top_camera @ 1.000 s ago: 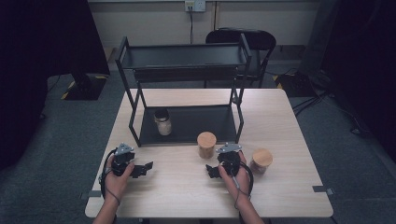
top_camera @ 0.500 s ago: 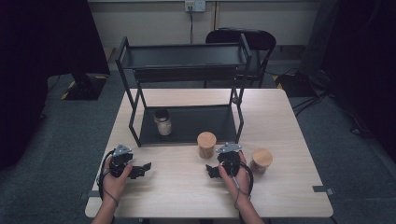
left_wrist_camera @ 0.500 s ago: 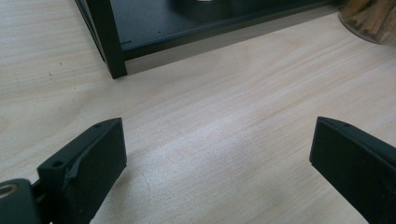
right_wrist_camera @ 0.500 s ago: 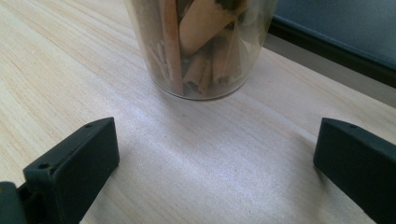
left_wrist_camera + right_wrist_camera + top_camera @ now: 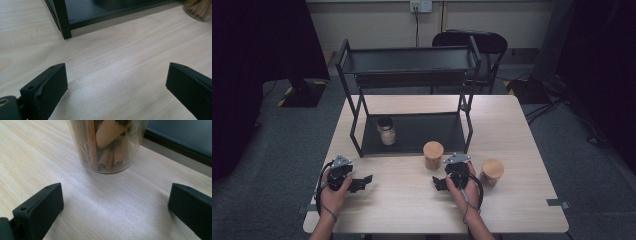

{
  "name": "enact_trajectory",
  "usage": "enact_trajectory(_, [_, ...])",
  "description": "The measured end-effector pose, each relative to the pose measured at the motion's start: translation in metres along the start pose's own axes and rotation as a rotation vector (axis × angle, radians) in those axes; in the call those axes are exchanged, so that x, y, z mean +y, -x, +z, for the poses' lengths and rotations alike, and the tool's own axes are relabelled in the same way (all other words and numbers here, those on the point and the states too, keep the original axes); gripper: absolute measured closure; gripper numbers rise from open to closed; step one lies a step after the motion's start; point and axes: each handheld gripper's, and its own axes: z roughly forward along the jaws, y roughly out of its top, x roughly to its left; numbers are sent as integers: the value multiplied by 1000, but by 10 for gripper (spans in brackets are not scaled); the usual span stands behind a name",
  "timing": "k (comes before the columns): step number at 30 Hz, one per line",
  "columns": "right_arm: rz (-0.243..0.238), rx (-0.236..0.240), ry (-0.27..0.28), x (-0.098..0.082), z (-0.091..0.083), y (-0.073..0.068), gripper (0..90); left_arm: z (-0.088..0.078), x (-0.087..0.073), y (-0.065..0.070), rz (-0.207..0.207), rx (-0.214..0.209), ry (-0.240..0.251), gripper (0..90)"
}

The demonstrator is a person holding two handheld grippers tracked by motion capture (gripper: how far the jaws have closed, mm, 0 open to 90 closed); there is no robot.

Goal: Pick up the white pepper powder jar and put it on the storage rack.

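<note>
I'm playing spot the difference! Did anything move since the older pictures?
Nothing visibly changed. The left gripper and right gripper rest open on the table as before, holding nothing, and the three jars stand in the same spots.

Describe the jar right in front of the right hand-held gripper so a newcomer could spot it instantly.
Start at the black two-tier rack on the wooden table. Just outside its front edge, near the right front leg, stands a clear jar of cinnamon sticks with a wooden lid. Unlike the similar jar further right, it sits between the rack and the right hand-held gripper.
</note>
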Motion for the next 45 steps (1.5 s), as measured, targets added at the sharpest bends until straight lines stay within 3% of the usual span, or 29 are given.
enact_trajectory(45, [0, 0, 0, 0, 0, 0, 0, -11, -14, -7, -5, 14, -10, 35])
